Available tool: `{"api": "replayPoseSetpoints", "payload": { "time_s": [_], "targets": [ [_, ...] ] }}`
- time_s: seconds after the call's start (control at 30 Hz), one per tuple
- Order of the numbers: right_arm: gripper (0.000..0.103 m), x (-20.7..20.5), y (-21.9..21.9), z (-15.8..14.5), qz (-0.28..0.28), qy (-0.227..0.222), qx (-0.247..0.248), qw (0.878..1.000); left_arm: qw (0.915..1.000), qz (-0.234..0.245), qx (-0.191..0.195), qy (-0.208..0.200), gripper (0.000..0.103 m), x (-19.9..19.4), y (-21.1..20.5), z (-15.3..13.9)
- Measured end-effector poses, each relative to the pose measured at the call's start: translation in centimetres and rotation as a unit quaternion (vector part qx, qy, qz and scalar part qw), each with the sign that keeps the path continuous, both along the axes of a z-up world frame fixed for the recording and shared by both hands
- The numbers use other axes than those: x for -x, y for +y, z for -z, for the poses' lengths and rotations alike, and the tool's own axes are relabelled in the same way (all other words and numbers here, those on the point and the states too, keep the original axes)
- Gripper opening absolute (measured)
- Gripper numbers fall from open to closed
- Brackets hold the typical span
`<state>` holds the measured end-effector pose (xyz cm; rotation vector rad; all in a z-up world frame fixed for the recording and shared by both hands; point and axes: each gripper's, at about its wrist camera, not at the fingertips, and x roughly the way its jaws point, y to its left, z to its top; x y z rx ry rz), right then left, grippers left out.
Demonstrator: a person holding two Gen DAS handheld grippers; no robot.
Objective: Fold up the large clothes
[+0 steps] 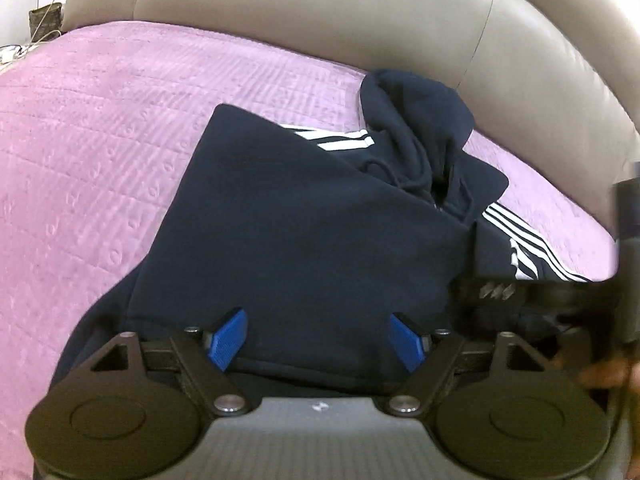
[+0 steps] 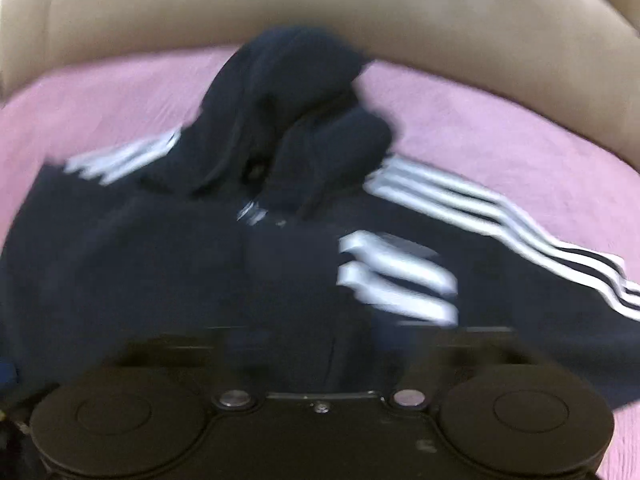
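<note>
While my left claw [image 1: 314,338] stands released above the navy hoodie [image 1: 304,236] (already folded once), my right claw, blurred, is clenched near its hem to fold again.

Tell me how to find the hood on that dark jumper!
Look at the pink bedcover with the beige headboard behind it. A navy hoodie lies there. Its hood is the bunched, puffy lump nearest the headboard, with no white stripes.
</note>
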<state>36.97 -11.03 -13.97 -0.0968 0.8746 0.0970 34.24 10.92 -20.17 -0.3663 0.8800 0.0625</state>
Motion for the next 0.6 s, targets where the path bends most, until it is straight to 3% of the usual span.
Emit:
{"api": "replayPoseSetpoints", "payload": {
  "time_s": [0.13,0.2,0.27,0.33,0.47,0.6],
  "targets": [
    [0.014,1.1,-7.3,-3.3,0.027,-0.017,-0.108,0.994,0.9994,0.021,-0.027,0.001,0.08,-0.6,-1.3,0.3],
    [0.017,1.4,-11.2,-4.1,0.034,-0.02,-0.17,0.985,0.9995,0.023,-0.021,-0.004,0.08,-0.7,-1.7,0.3],
    [0.032,1.3,-14.5,-4.0,0.036,-0.005,-0.222,0.974,0.9996,0.026,-0.003,-0.012,0.08,-0.6,-2.0,0.2],
    [0.058,1.2,-17.5,-3.3,0.055,0.008,-0.251,0.966,0.9993,0.036,0.008,-0.01,0.08,-0.8,-2.5,0.2],
    [0.066,1.0,-21.8,-1.9,0.109,0.017,-0.267,0.957,0.9985,0.053,-0.011,-0.004,0.08,-1.2,-3.9,0.2],
    [0.082,1.0,-24.3,-0.4,0.12,0.029,-0.329,0.936,0.9983,0.057,-0.01,0.002,0.081,-1.5,-4.8,0.2]
  ]
}}
